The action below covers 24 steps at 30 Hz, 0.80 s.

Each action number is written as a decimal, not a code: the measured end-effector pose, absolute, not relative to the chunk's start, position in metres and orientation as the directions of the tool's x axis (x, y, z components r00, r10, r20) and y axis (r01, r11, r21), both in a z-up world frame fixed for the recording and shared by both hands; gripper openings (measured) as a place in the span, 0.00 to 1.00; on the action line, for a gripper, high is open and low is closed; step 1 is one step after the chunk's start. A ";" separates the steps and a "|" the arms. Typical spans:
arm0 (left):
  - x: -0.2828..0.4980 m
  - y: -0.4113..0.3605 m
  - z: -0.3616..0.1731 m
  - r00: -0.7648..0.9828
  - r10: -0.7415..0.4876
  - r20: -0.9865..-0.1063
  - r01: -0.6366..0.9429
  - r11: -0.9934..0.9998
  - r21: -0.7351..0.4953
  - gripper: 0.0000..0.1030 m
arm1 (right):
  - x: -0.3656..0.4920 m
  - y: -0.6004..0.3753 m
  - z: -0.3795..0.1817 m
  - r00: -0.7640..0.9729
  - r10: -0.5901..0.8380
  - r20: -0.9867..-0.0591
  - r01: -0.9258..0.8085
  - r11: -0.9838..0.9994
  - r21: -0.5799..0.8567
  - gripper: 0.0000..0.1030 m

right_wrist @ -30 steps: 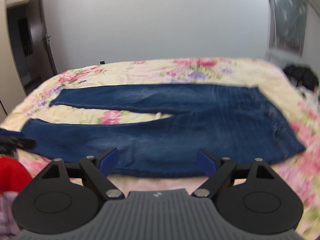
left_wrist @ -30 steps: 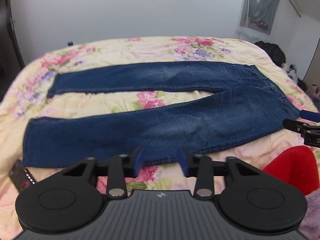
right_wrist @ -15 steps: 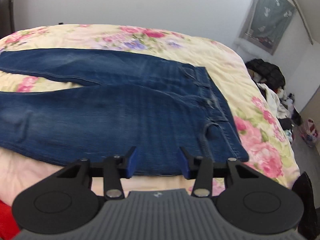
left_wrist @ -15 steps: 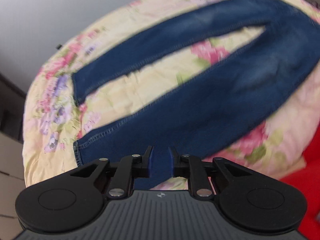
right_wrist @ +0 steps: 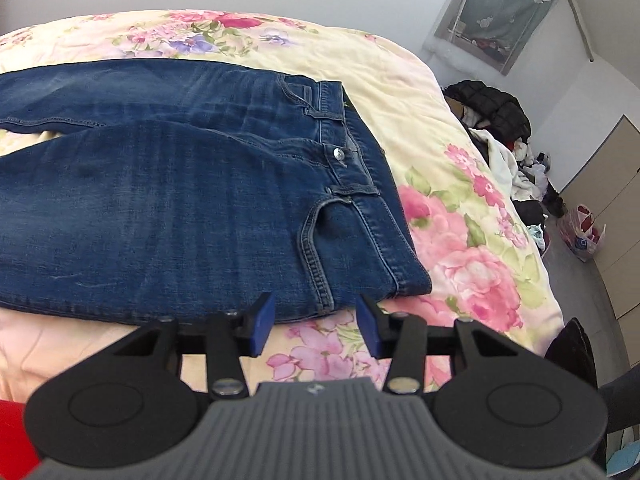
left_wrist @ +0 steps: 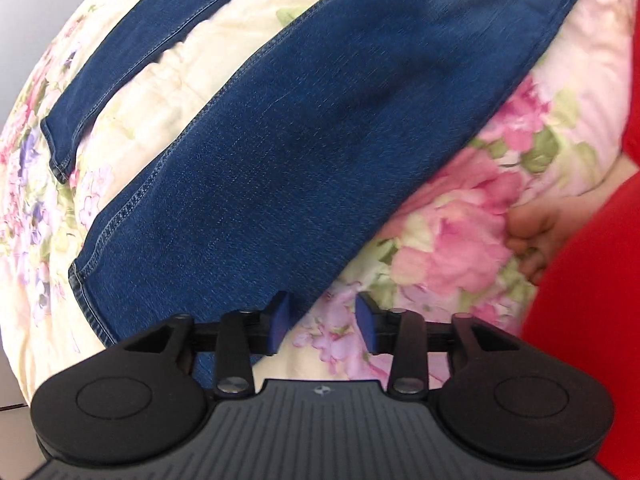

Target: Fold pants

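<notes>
One pair of dark blue denim pants lies flat on the floral quilted bed, its two legs spread apart. Two grippers are mine. My left gripper hangs at the near leg's hem, jaws opening, empty; my right gripper hovers at the near waistband corner, jaws half-wide, empty. I should pinch both outer edges together, low, before lifting.

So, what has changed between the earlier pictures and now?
Both claws came down close to the jeans' near edge. The left claw went to the near leg's cuff end; its jaws are opening, with mostly bedspread between them. The right claw went to the waistband corner and narrowed, gripping nothing. The jeans stayed flat on the floral bedspread.
</notes>
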<state>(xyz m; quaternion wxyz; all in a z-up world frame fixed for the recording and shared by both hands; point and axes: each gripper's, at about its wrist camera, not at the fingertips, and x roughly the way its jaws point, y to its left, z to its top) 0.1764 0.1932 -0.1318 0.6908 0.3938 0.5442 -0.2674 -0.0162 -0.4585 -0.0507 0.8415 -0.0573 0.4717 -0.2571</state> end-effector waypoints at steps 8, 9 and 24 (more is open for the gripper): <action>0.171 0.184 -0.146 0.434 0.102 -0.895 0.734 0.536 0.417 0.37 | -0.021 -0.470 -0.070 0.438 -0.496 -0.750 0.202 0.867 -0.455 0.41; 0.168 0.183 -0.144 0.445 0.102 -0.890 0.725 0.542 0.425 0.27 | -0.023 -0.472 -0.072 0.441 -0.491 -0.751 0.175 0.868 -0.464 0.41; 0.155 0.162 -0.082 0.653 0.169 -0.738 0.304 0.834 0.460 0.06 | -0.037 -0.450 -0.118 0.553 -0.399 -0.731 -0.324 0.706 -0.630 0.25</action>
